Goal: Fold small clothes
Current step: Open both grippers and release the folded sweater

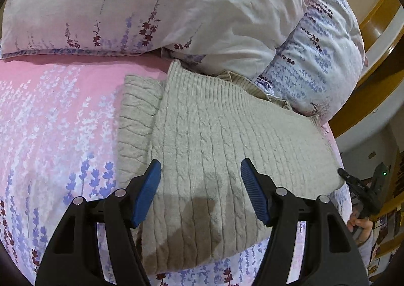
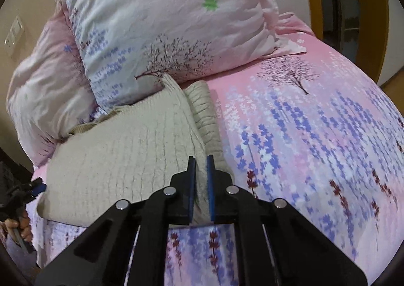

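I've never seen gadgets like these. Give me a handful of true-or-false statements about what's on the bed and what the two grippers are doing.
1. The sweater is beige cable knit. True.
2. The left gripper is clamped shut. False: its jaws stand wide apart above the sweater.
3. The right gripper pinches the sweater's edge. True.
4. The sweater lies on a bare wooden floor. False: it lies on a pink floral bedsheet.
5. Pillows sit behind the sweater. True.
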{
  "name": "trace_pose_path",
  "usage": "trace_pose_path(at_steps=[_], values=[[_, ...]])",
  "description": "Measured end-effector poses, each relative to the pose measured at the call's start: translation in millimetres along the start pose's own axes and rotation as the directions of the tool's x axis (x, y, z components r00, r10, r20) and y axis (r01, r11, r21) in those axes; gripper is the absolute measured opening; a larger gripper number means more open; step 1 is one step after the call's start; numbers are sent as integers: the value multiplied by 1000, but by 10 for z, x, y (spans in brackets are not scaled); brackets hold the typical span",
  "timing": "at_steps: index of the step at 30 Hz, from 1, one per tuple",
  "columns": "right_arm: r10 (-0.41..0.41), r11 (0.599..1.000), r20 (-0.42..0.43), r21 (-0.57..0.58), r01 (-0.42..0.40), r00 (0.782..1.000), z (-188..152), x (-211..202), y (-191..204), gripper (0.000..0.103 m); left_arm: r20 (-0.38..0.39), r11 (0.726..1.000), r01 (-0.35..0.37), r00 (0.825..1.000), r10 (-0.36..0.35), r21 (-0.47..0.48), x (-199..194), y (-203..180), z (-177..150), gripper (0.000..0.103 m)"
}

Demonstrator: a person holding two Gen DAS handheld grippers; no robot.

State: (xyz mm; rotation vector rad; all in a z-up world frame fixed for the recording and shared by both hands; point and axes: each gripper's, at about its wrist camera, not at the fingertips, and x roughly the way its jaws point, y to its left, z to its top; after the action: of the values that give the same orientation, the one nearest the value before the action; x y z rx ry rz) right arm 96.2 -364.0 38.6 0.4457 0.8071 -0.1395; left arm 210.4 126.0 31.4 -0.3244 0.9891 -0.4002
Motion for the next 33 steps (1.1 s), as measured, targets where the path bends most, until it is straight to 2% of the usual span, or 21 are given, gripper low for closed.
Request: trace_pose_path(at_steps=[4, 7, 8, 10, 11, 14, 16, 18, 22, 25, 26, 27, 28, 29, 31, 33], values=[[-10, 1000, -22, 22, 11, 1000, -104, -60, -44, 8, -4, 1000, -7, 1000, 7, 19, 38, 4, 1, 66], [-52, 999, -80, 11, 53, 995, -134, 137, -60, 10, 2, 1000, -2, 1000, 2, 13, 61, 41, 1, 66], [-62, 998, -86, 10, 63, 994, -124, 160, -44, 14, 6, 1000, 3, 1000, -3, 5, 48, 50, 0, 66], [-95, 995, -52, -2, 95, 994, -85, 101, 28, 31, 17, 1000, 15, 1000, -15, -7, -13, 71, -20, 66], [-96, 995, -16, -13, 96, 995, -65, 46, 75, 46, 24, 1000, 18, 1000, -18, -8, -51, 83, -31, 66], [-57, 993, 67, -103, 64, 996, -40, -68, 351, 49, 59, 999, 22, 998, -20, -34, -181, 176, -38, 66], [-8, 985, 42, -171, 15, 999, -62, -5, 565, 49, 77, 997, 23, 997, -17, -73, -251, 285, -30, 66], [22, 968, 9, -251, -19, 1000, -119, 108, 820, 49, 89, 992, 24, 996, -14, -121, -298, 411, -25, 66], [34, 914, -11, -404, -35, 999, -263, 290, 1362, 49, 76, 973, 74, 995, -58, -217, -285, 603, -34, 66], [-5, 877, -44, -480, -17, 999, -362, 483, 1620, 51, 52, 973, 66, 997, -56, -223, -222, 612, -43, 66], [-41, 861, -75, -509, -3, 996, -424, 605, 1683, 53, 46, 972, 71, 997, -62, -224, -207, 612, -50, 67], [-68, 849, -77, -527, 17, 995, -463, 667, 1698, 56, 35, 971, 77, 997, -71, -226, -175, 605, -51, 67], [-78, 833, -39, -552, 43, 996, -500, 679, 1722, 58, 22, 971, 77, 997, -74, -227, -142, 598, -50, 67], [-93, 822, -27, -566, 62, 995, -509, 691, 1740, 64, 16, 971, 75, 997, -74, -228, -126, 601, -54, 67], [-81, 847, -45, -530, 46, 996, -424, 654, 1714, 66, 6, 970, 73, 997, -74, -232, -82, 603, -56, 67], [12, 889, -56, -457, -36, 998, -338, 559, 1674, 66, 9, 970, 75, 997, -75, -231, -72, 594, -46, 67]])
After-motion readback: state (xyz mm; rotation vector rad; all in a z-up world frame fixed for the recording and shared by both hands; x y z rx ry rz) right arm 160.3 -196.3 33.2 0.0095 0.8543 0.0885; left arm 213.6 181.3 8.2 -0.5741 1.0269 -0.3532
